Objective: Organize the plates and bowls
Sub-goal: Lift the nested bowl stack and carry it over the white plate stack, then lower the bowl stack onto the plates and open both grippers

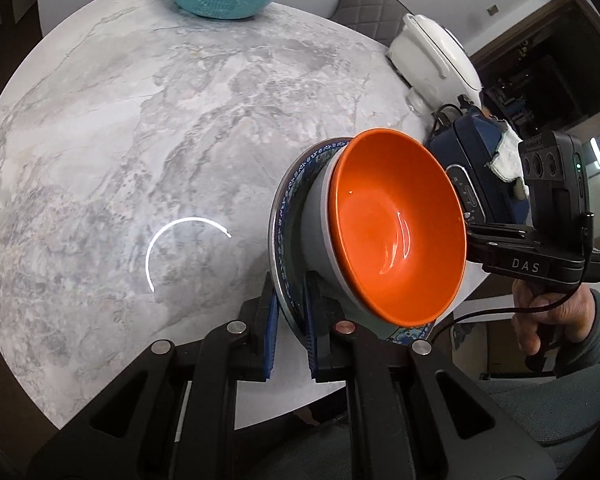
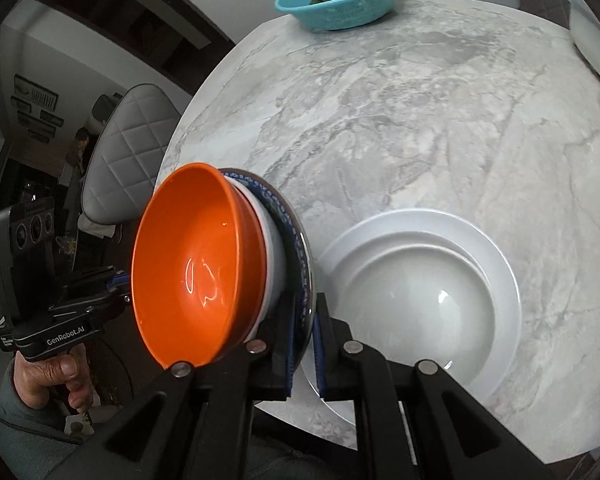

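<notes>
Blue plate (image 1: 286, 216) w/ orange bowl (image 1: 396, 228), both-side grip

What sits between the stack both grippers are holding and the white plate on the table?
Nothing visible. The blue-rimmed plate, carrying the orange bowl, hangs just left of the white plate, with only bare marble table around.
</notes>
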